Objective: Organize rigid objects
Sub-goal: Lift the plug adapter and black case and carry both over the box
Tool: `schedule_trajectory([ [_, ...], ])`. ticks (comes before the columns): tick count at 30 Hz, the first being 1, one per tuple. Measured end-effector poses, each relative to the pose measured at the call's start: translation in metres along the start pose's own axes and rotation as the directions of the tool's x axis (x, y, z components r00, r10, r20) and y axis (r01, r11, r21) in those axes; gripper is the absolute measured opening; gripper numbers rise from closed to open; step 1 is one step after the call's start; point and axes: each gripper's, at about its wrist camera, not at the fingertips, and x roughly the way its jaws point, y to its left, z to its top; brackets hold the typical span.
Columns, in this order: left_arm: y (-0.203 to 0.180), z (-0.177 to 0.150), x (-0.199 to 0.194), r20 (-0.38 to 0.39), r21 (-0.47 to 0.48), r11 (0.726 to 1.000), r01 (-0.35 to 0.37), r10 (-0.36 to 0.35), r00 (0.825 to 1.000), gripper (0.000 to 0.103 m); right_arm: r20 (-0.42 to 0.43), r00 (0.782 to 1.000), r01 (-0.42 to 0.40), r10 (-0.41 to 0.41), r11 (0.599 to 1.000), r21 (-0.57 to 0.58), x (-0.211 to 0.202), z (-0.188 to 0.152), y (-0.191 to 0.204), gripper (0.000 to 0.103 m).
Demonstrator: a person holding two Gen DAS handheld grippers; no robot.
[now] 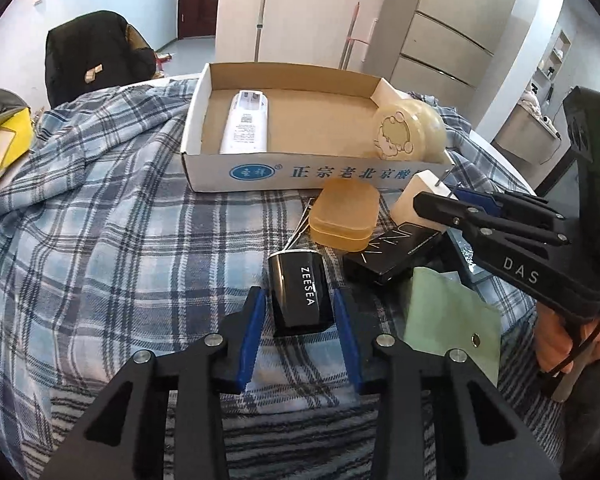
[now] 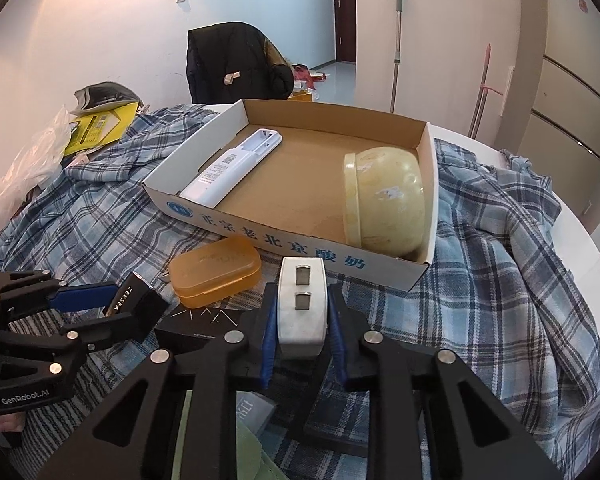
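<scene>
Your right tongs [image 2: 302,312] clamp a white plug adapter [image 2: 302,308] by its two flat sides, prongs facing up and away from you, while your left tongs [image 1: 300,320] straddle a black box marked ZEESEA [image 1: 298,290] with the blue pads [image 1: 252,332] close on either side. From the left wrist view a sliver of gap seems to remain at each pad, so the left tongs read as not yet gripping; the side view cannot settle it.

The adapter is smooth and rounded, and the pads hold it low on its body, so you risk it pivoting or slipping out if you swing it fast toward the cardboard box [image 2: 204,216] just ahead of the right tongs. The drop spot there is tight: a cream bowl [image 2: 384,204] lies on its side directly beyond the right tongs, and a white remote [image 2: 228,172] sits ahead and to their left.

The black box rests on a rumpled plaid cloth [image 1: 100,200] covering the counter, so a lopsided squeeze could tip or skid it. Just beyond the left tongs, an orange case [image 1: 344,216] and a flat black box [image 1: 392,256] crowd close; a wide lift may knock them.

Both tongs pitch steeply downward, side by side, the right one reaching in from the left tongs' right, gripped by your hand [image 1: 560,340].
</scene>
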Motion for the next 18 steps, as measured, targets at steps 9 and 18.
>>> schedule_trajectory([
  [9,0.007,0.009,0.016,-0.031,-0.040,0.999,0.012,-0.013,0.999,0.037,-0.032,0.999,0.005,-0.005,1.000,-0.002,0.009,-0.001,0.002,0.022],
  [18,0.004,0.005,-0.015,0.122,-0.005,0.998,-0.056,0.056,0.991,0.033,-0.001,1.000,0.005,-0.005,1.000,0.008,0.002,-0.002,0.000,0.021],
])
